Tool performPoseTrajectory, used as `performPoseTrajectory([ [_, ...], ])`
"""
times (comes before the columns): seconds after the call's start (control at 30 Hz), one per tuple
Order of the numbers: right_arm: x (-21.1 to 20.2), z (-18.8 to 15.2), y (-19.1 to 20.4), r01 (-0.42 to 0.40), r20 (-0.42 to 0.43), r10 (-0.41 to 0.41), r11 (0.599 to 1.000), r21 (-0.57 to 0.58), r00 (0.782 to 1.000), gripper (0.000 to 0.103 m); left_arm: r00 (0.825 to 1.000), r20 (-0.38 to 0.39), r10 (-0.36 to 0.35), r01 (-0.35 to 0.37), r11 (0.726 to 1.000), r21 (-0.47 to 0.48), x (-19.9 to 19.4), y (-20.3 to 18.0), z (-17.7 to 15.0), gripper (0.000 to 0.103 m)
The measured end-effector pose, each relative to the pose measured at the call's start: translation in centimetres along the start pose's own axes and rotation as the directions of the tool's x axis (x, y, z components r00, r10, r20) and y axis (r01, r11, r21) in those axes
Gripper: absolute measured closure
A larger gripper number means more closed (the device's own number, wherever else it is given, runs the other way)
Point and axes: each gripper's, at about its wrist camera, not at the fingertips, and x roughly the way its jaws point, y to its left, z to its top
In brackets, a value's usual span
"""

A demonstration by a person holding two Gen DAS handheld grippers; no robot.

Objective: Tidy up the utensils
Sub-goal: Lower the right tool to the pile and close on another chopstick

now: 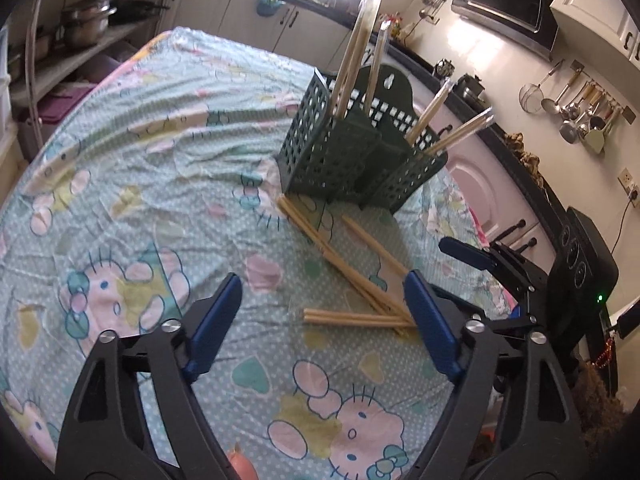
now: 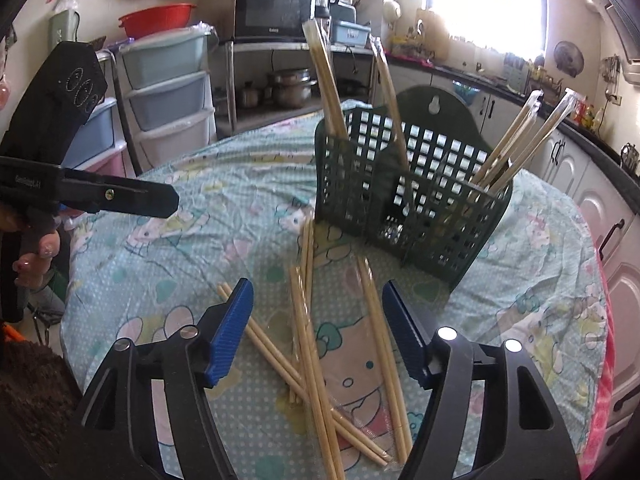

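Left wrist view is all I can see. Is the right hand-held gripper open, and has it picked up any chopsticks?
Observer: The right hand-held gripper is open and holds nothing. The loose chopsticks lie on the cloth, seen between its fingers.
Operator: Which one lies closest to a finger?
Observer: A wrapped pair lies just inside its right finger, with its far end pointing toward the green basket.
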Motion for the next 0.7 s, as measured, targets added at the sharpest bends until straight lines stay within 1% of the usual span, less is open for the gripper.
performPoseTrajectory([
  [0.1,0.5,-0.3,0.1,-0.006,-0.025,0.006,1.0,-0.002,1.0,0.044,0.999,-0.039,-0.02,0.019,1.0,-0.025,0.8,0.5,-0.6,0.035],
  [0.23,1.2,-0.6,0.1,-0.019,-0.05,0.019,1.0,0.0,0.999,0.047,0.997,-0.068,-0.021,0.018,0.999,-0.045,1.6,1.0,-1.1,0.037],
  [0.3,1.6,-0.7,0.2,-0.026,-0.064,0.026,1.0,0.001,0.998,0.048,0.996,-0.083,-0.03,0.026,0.998,-0.055,2.1,1.2,-1.4,0.042],
  [0.33,1.7,-0.7,0.1,-0.028,-0.07,0.028,1.0,0.001,0.997,0.049,0.996,-0.086,-0.031,0.026,0.998,-0.056,2.2,1.2,-1.4,0.043],
  [0.4,2.1,-0.7,0.2,-0.034,-0.085,0.034,0.999,0.0,0.996,0.052,0.995,-0.096,-0.037,0.031,0.998,-0.059,2.5,1.3,-1.5,0.049],
  [0.57,3.3,-0.6,0.3,-0.049,-0.112,0.048,0.999,-0.008,0.993,0.058,0.991,-0.122,-0.058,0.05,0.996,-0.068,3.3,1.4,-1.9,0.058],
  [0.7,4.2,-0.2,0.4,-0.062,-0.137,0.06,0.998,-0.012,0.989,0.062,0.988,-0.135,-0.073,0.062,0.995,-0.078,4.0,1.5,-2.0,0.062],
])
